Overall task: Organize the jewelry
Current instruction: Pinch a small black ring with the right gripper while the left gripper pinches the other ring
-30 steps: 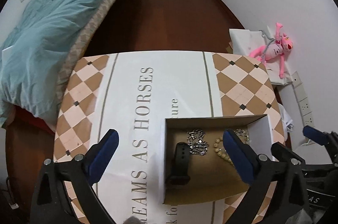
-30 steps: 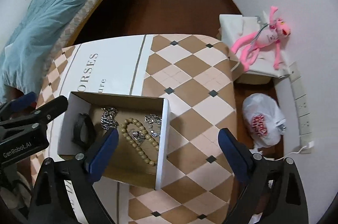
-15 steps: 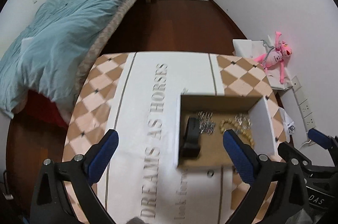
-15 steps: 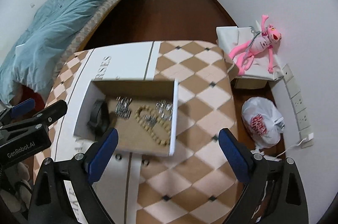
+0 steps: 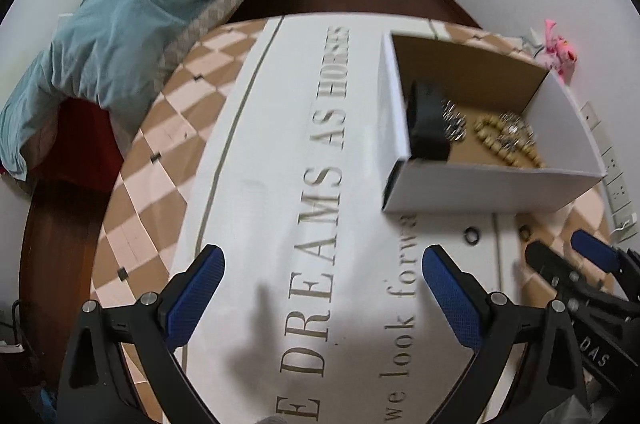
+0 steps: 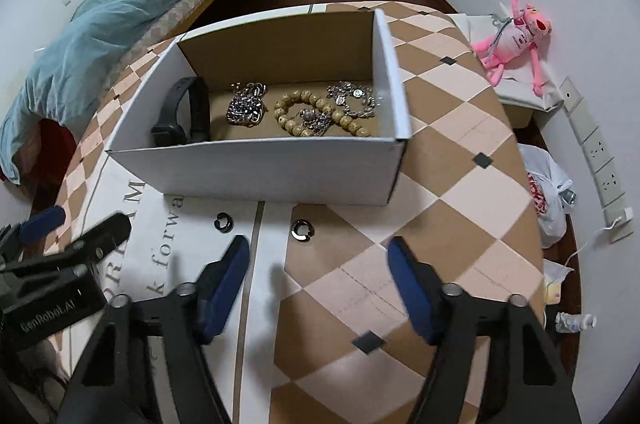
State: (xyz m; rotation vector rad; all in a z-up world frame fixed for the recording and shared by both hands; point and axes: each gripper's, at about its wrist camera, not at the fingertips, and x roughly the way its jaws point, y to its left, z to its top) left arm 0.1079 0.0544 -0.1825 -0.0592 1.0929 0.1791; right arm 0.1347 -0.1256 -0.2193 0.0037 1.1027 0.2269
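A white cardboard box (image 6: 260, 165) stands on the table and holds a black watch (image 6: 188, 111), a silver chain (image 6: 246, 105), a wooden bead bracelet (image 6: 320, 111) and another silver chain (image 6: 352, 99). Two small rings lie on the cloth in front of the box: a black ring (image 6: 224, 222) and a silver ring (image 6: 302, 230). My right gripper (image 6: 318, 284) is open and empty, just short of the silver ring. My left gripper (image 5: 322, 298) is open and empty over the lettered cloth, left of the box (image 5: 492, 189). Both rings (image 5: 472, 236) show in the left wrist view too.
The table carries a checkered cloth (image 6: 460, 183) with a white lettered band. A bed with a teal duvet (image 5: 132, 23) stands to the left. A pink plush toy (image 6: 516, 35), a plastic bag (image 6: 548, 191) and a power strip (image 6: 600, 167) lie to the right.
Both grippers have dropped lower and pulled back toward the table's near edge. The box now sits farther ahead, and the two rings in front of it have come into view.
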